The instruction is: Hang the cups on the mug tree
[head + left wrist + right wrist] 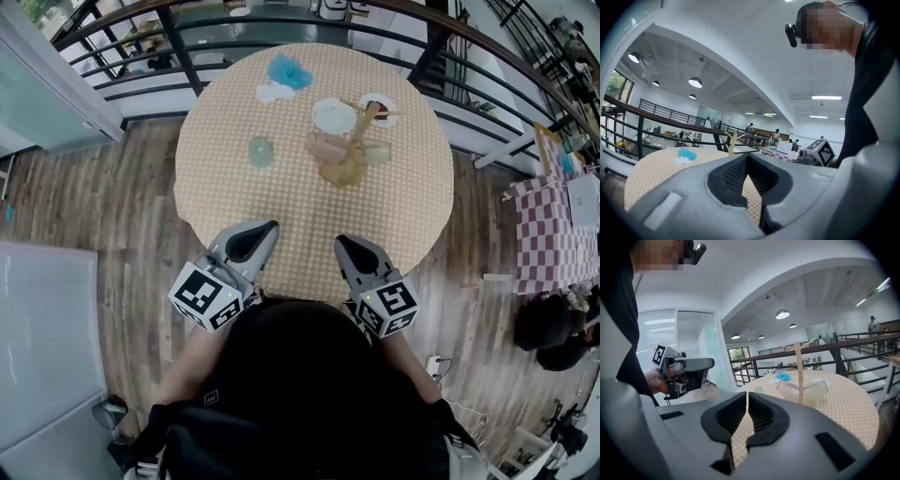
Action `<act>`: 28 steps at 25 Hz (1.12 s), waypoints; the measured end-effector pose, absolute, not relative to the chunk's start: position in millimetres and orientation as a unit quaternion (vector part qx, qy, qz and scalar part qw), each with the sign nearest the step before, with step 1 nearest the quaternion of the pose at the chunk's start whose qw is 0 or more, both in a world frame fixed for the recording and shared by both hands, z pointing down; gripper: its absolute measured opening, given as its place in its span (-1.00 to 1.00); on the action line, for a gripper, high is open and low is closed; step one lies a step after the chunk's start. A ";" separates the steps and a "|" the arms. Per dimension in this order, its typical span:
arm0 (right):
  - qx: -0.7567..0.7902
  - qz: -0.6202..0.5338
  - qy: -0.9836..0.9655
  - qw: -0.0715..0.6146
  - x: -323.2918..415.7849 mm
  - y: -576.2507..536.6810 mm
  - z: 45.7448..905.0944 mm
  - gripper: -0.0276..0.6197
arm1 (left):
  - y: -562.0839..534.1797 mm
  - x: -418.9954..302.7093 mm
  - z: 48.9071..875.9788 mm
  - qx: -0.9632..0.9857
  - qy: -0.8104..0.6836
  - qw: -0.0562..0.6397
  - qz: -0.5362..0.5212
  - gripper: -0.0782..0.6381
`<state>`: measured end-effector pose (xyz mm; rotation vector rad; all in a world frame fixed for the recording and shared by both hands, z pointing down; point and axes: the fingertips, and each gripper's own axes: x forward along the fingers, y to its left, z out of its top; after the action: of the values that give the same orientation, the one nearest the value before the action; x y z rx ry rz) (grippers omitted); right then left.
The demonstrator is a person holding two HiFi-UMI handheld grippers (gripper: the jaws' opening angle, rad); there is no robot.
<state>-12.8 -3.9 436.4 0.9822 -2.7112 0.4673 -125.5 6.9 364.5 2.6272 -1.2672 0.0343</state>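
Note:
A wooden mug tree (360, 131) stands right of the middle of the round checked table (281, 202). Several cups cluster round its stem, among them a white one (333, 115) and a pink one (326, 148); I cannot tell which of them hang. A pale green cup (260, 152) stands alone to the left of the tree. At the far side lies a blue cup (289, 72). My left gripper (267, 228) and right gripper (342, 242) hover at the near table edge, both shut and empty. The tree (799, 371) shows beyond the right gripper (746, 397). The left gripper (747, 157) is shut too.
A white scrap (274, 91) lies beside the blue cup. A black railing (281, 28) runs behind the table. A second table with a red checked cloth (553, 234) stands to the right. The floor is wood planks (103, 206).

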 end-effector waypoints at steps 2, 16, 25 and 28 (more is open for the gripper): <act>0.335 0.161 -0.922 0.112 -12.5 -3.9 436.9 -0.84 | 5.0 -129.7 368.7 0.895 -0.433 0.108 0.021 -0.76; 0.287 0.191 -0.936 0.065 -30.0 -4.3 438.1 -0.84 | -3.6 -145.8 380.9 0.869 -0.480 0.101 0.066 -0.76; 0.315 0.223 -0.919 0.078 -77.5 -8.0 452.2 -0.84 | -22.2 -195.2 386.5 0.892 -0.434 0.069 0.106 -0.76; 0.339 0.237 -0.908 0.062 -120.7 -15.8 446.6 -0.84 | -36.0 -237.7 398.8 0.899 -0.418 0.066 0.109 -0.76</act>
<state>-120.7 -15.8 446.6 1.0262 -2.7454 0.7175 -237.7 -36.0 398.8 2.7126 -1.2602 0.3292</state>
